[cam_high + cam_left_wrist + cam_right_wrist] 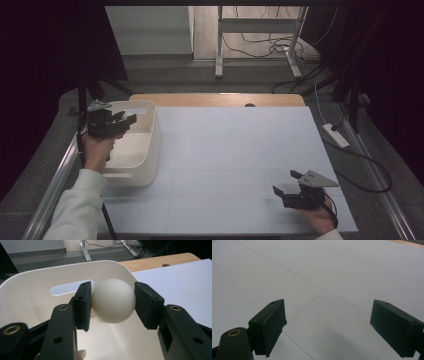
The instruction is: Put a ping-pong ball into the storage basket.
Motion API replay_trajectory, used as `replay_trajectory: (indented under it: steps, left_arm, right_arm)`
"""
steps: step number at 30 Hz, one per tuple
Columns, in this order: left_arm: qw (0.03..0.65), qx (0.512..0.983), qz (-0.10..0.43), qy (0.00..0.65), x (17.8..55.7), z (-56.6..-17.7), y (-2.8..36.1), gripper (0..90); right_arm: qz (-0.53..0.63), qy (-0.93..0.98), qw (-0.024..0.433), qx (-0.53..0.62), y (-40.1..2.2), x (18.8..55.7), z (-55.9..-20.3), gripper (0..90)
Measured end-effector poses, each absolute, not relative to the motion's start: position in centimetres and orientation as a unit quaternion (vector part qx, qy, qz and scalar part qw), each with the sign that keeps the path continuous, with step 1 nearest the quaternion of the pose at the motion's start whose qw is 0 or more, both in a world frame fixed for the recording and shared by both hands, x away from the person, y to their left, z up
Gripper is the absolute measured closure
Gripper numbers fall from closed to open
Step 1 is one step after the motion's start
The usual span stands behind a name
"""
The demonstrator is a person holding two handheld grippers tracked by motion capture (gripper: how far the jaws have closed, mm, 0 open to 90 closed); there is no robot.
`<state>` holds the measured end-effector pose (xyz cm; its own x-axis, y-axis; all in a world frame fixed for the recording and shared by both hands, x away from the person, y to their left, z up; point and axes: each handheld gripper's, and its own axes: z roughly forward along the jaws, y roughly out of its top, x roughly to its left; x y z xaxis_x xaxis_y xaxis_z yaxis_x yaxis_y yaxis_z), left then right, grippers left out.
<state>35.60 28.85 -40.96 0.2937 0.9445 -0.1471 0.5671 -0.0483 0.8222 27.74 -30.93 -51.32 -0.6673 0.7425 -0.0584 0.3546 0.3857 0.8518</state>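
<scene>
A white ball (pixel 113 300) is pinched by the left gripper (pixel 113 302) over the white bin (pixel 37 290) at the table's far left

The ball is clamped between both pads above the bin's open inside; the right gripper (pixel 328 327) is held with jaws spread, nothing between them, over the white sheet (pixel 240 150) near right; a smooth round ball could be squeezed out sideways by an off-centre grip, or bounced out if released high; no writing or brand can be read

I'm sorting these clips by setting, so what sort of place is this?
Probably a lab or test room set up for recording, not a home: a table covered in plain white sheeting, dark curtains at both sides, and loose cables on the floor by a bare desk frame.
</scene>
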Motion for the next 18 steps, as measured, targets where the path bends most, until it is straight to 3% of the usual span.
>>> replay_trajectory:
  steps: [18]
  left_arm:
    - [0.393, 0.701, 0.215, 0.555, 36.4, -41.9, 28.17, 50.6]
  right_arm:
    - [0.439, 0.802, 0.222, 0.34, -30.92, 27.74, -51.31, 13.0]
